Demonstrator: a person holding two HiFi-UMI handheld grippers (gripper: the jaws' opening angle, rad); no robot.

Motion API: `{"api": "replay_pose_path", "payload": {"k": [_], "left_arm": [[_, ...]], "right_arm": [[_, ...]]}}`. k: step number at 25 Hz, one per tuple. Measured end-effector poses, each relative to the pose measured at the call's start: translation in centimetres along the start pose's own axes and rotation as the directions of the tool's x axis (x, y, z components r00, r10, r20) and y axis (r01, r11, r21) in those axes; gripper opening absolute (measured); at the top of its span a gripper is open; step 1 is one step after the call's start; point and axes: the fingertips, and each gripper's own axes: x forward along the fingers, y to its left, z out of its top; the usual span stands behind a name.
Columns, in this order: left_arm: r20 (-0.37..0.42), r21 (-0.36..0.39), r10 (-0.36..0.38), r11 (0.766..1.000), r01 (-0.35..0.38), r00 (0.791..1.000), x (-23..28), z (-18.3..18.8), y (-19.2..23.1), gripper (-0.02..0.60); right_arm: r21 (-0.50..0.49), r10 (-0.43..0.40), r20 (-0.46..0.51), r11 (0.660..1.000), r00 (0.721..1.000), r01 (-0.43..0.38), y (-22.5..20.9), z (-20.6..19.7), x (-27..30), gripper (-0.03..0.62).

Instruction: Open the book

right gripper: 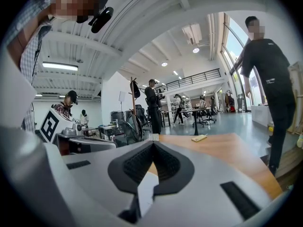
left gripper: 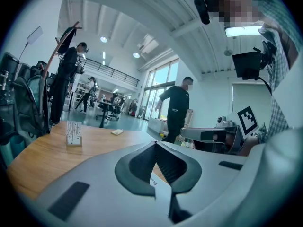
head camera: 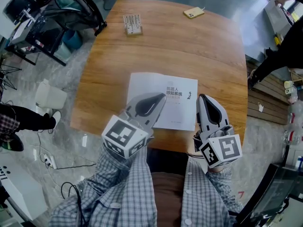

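A white book (head camera: pixel 179 105) with dark print on its cover lies closed on the wooden table (head camera: pixel 189 46), near the front edge. My left gripper (head camera: pixel 161 97) hovers over the book's left half with its jaws together and nothing between them. My right gripper (head camera: pixel 202 98) stands just off the book's right edge, also shut and empty. In the left gripper view the left gripper (left gripper: pixel 155 144) has its dark pads meeting at the tip, and a sliver of the white book (left gripper: pixel 159 184) shows beneath. The right gripper view shows the right gripper (right gripper: pixel 152 143) closed the same way.
A yellow phone (head camera: pixel 193 13) and a small upright card stand (head camera: pixel 132 24) sit at the table's far end. A black chair and bags (head camera: pixel 71 8) stand beyond the far left corner. A person in black (right gripper: pixel 267 74) stands to the right of the table.
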Motion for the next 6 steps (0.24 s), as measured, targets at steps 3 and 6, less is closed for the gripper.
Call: {"api": "replay_pose_path", "payload": {"k": [3, 6], "left_arm": [[0.000, -0.001, 0.000, 1.000, 0.000, 1.000, 0.00, -0.03, 0.04, 0.000], [-0.001, -0.002, 0.001, 1.000, -0.001, 1.000, 0.02, -0.02, 0.07, 0.000]], "right_arm": [[0.000, 0.000, 0.000, 1.000, 1.000, 0.000, 0.01, 0.00, -0.01, 0.018], [-0.001, 0.000, 0.000, 1.000, 1.000, 0.000, -0.02, 0.01, 0.03, 0.018]]}}
